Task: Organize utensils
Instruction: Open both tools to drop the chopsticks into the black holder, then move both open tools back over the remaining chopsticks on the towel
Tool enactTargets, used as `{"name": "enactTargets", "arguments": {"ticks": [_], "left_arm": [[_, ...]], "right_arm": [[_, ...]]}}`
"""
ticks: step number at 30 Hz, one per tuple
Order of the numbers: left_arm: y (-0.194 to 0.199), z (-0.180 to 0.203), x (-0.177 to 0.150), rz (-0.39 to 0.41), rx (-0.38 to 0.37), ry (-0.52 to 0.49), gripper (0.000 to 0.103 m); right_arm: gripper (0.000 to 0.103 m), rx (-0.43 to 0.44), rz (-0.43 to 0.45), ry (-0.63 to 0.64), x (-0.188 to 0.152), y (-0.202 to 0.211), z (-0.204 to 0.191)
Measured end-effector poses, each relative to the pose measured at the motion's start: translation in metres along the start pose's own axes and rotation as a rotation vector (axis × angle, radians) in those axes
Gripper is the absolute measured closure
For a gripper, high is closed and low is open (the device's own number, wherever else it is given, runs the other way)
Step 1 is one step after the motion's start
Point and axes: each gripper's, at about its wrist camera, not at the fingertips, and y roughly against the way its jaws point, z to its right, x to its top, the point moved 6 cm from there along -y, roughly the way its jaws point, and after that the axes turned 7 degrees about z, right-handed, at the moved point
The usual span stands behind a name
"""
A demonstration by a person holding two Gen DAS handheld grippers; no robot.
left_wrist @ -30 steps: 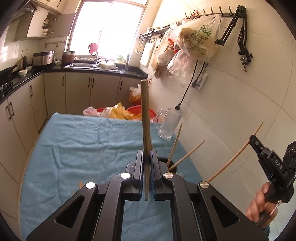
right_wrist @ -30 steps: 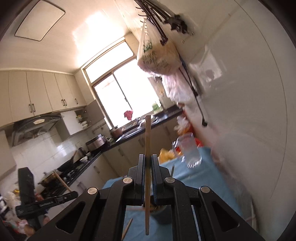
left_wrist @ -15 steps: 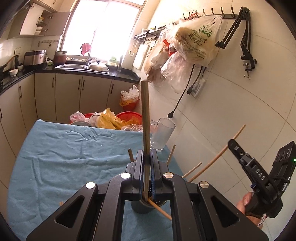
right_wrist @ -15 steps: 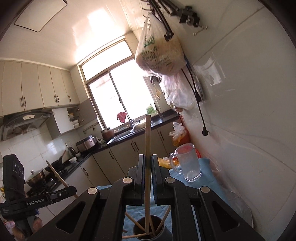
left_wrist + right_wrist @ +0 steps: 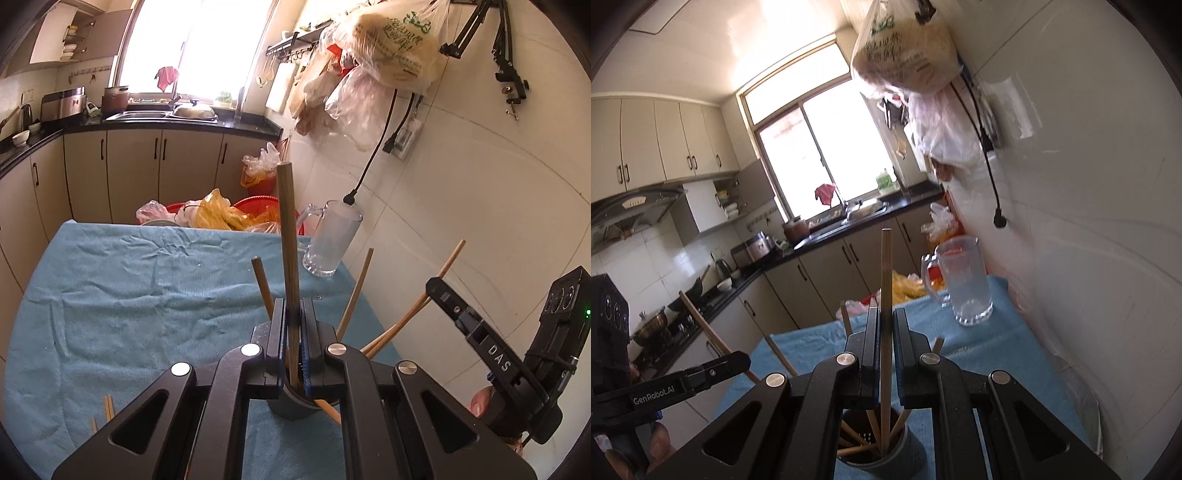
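Observation:
In the left wrist view my left gripper (image 5: 293, 306) is shut on a dark brown chopstick (image 5: 286, 229) that stands upright. Its lower end reaches into the grey holder cup (image 5: 291, 406) just under the jaws. The cup holds several other chopsticks leaning outward. At the right, my right gripper (image 5: 436, 290) grips a pale chopstick (image 5: 448, 260) slanting down to the cup. In the right wrist view my right gripper (image 5: 885, 314) is shut on that pale chopstick (image 5: 886, 266), whose tip is inside the cup (image 5: 886, 458). My left gripper (image 5: 738, 360) shows at the left.
A blue cloth (image 5: 129, 288) covers the table. A glass mug (image 5: 332, 240) stands at its far right corner by the tiled wall. Loose chopsticks (image 5: 107, 406) lie on the cloth at the near left. Red basins with plastic bags (image 5: 221, 214) sit beyond the table.
Both grippers have come down and forward over the cup. The lower ends of both held chopsticks now sit inside it. The mug looks nearer.

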Motion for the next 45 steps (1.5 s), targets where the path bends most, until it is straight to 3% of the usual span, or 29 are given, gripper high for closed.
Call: {"name": "enactTargets", "arguments": {"ticks": [3,5,7,11,19,25,34,40,45], "left_arm": [[-0.002,-0.002,-0.001,-0.008,0.001,0.002,0.096],[-0.001,-0.003,0.001,-0.003,0.0,0.01,0.088],[0.004,-0.005,0.006,0.018,0.001,0.019,0.067],[0.018,-0.008,0.012,0.044,-0.004,0.027,0.065],[0.08,-0.034,-0.006,0.094,0.029,0.059,0.057],[0.119,-0.071,-0.061,0.059,0.116,0.082,0.053],[0.149,-0.159,-0.169,-0.067,0.292,0.195,0.052],[0.144,-0.192,-0.209,-0.143,0.3,0.288,0.052],[0.133,-0.192,-0.21,-0.175,0.261,0.288,0.052]], "right_arm": [[0.095,0.015,-0.044,0.004,-0.007,-0.006,-0.001],[0.094,0.01,-0.043,-0.003,-0.006,-0.006,0.001],[0.093,0.012,-0.026,-0.013,0.0,-0.001,0.003],[0.076,0.007,0.018,-0.024,0.013,0.016,0.005],[0.072,0.01,0.03,-0.073,0.003,0.078,0.013],[0.067,0.041,-0.075,-0.052,-0.054,0.1,0.002],[0.067,0.072,-0.335,-0.013,-0.17,0.07,-0.033],[0.067,0.076,-0.404,0.031,-0.213,0.048,-0.048],[0.067,0.063,-0.423,0.052,-0.227,0.034,-0.049]]}}
